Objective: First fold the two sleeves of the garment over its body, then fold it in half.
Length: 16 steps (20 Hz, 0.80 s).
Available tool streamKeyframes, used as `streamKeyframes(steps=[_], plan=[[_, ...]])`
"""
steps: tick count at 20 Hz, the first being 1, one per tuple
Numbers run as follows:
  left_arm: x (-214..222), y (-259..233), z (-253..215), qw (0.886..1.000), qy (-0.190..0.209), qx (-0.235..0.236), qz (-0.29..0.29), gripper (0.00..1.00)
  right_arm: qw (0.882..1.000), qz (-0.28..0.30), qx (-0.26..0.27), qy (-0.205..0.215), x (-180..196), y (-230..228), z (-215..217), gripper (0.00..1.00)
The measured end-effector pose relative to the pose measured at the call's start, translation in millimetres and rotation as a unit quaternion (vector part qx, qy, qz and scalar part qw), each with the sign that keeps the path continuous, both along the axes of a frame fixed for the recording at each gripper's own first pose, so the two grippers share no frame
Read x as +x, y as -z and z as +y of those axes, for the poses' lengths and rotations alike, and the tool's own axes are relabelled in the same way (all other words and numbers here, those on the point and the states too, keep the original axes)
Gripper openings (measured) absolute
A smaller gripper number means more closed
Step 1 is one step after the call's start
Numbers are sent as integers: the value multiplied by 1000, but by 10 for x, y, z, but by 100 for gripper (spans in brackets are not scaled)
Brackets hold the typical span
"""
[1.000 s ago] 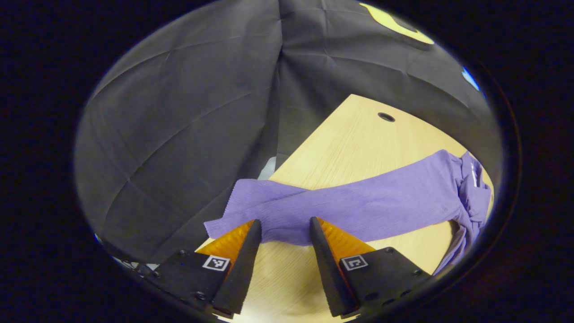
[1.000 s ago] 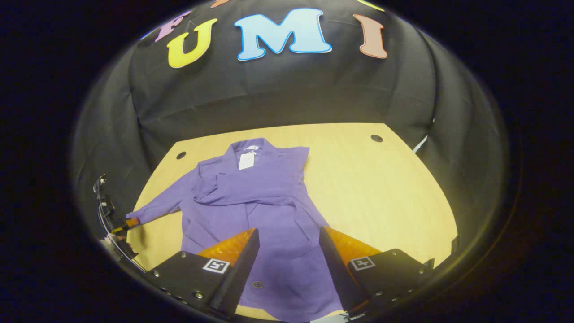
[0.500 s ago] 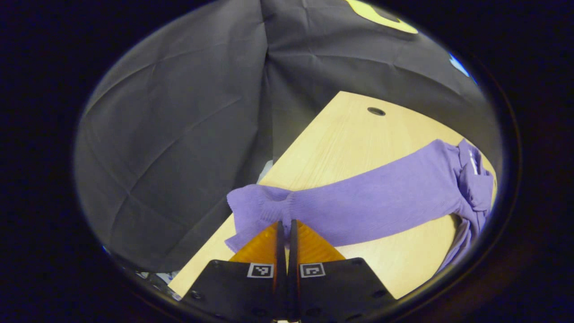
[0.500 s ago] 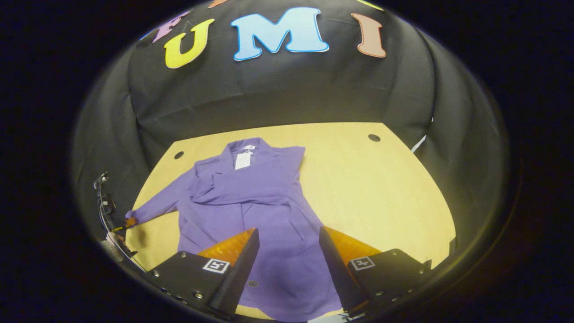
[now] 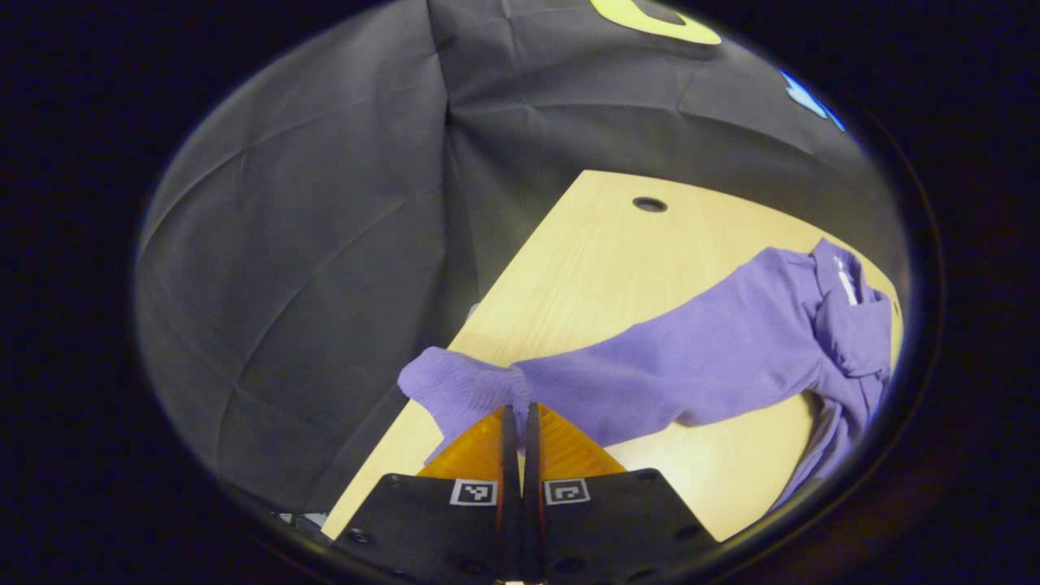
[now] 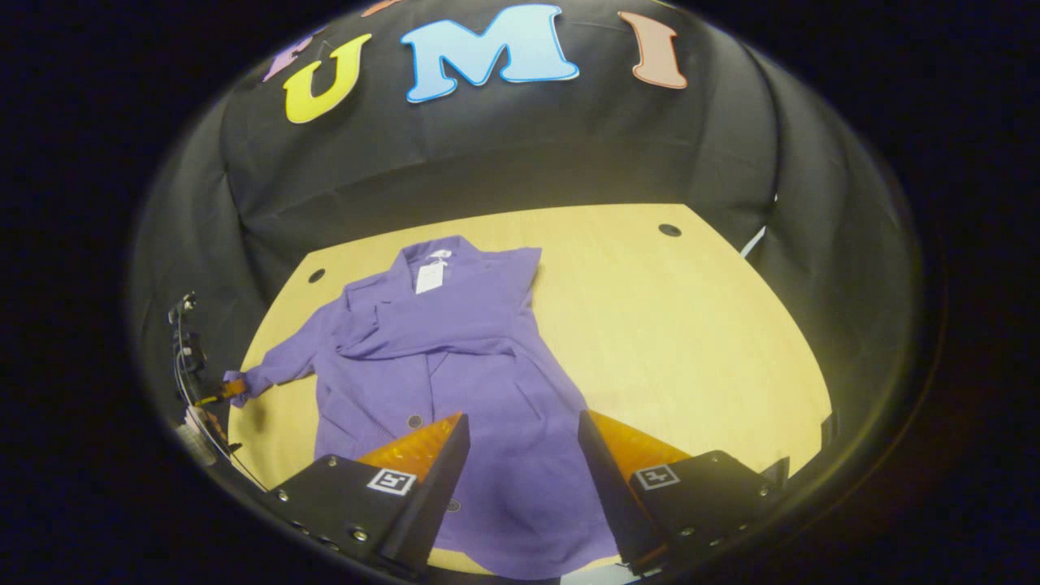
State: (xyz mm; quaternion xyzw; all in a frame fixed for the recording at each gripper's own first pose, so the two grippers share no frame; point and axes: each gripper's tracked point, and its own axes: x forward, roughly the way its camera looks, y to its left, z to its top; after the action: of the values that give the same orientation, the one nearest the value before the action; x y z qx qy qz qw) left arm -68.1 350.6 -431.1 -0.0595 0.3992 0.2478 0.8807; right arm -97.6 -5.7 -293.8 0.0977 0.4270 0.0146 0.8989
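Left hand-held gripper (image 5: 517, 410) has its two fingers pressed together on the cuff end of the purple garment's left sleeve (image 5: 650, 366), at the near left edge of the wooden table (image 5: 617, 252); the cuff bunches up just past the fingertips. That sleeve stretches from the pinch across the table to the jacket's collar. Right hand-held gripper (image 6: 520, 422) hangs above the lower half of the purple jacket (image 6: 479, 390) with its fingers spread apart and nothing between them. The jacket lies flat on the table (image 6: 682, 325), collar toward the booth's wall, with its other sleeve (image 6: 422, 341) folded across the chest. In the right gripper view the left hand-held gripper (image 6: 219, 394) shows at the far left, holding the cuff.
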Motion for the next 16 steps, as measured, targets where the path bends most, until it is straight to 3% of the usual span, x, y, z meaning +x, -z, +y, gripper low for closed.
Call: streamKeyframes(steps=[10,16], plan=[[1177,-556,-729,994,76,-23,-70,7,999,29,21,31,-246,211,-78,82],[1720,-794,-1491,984,144,-42,-94,7,998,37,28,44,-318,259,-90,82]])
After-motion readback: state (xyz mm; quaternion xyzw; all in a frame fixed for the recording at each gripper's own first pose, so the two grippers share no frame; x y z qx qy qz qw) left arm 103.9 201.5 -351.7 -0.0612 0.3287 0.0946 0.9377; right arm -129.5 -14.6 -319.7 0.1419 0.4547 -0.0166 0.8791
